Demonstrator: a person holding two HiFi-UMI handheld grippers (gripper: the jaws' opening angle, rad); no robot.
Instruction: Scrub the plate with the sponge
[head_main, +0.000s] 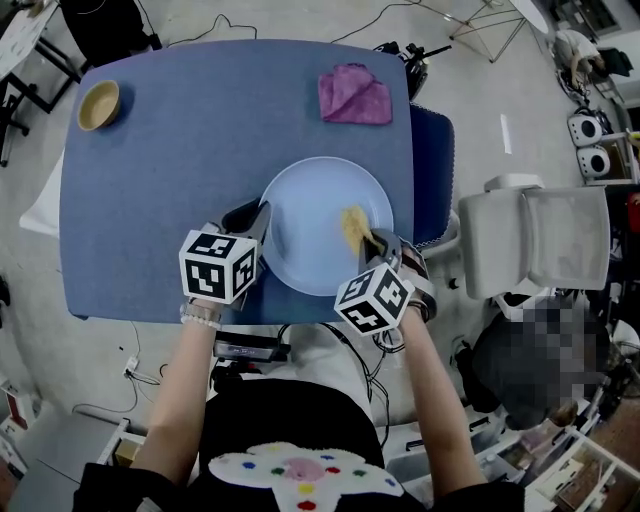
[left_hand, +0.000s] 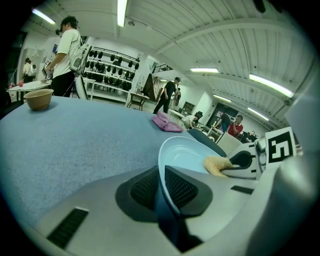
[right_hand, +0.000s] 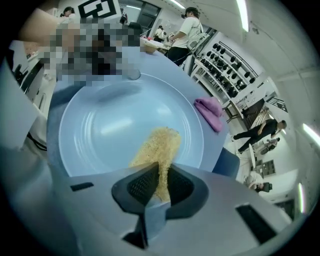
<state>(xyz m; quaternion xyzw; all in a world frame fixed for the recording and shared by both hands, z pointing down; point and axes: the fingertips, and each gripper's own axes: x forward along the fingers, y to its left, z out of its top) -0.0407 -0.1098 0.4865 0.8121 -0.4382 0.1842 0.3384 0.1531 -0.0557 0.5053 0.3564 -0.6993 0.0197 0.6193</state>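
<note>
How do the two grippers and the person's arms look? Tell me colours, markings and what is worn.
Both the left gripper and right gripper have grey bodies, black ribbed pads and a white cube with black square markers. The left wrist wears a pale band; the forearms are unsleeved.

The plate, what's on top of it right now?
A yellow sponge lies on the right half of the plate, pinched by the right gripper. The left gripper clamps its left rim. The patch beneath the sponge is covered.

Rounded table with blue fabric top. Lying on it: pale blue round plate by the near edge; small tan bowl at the far left corner; crumpled purple cloth far right.
</note>
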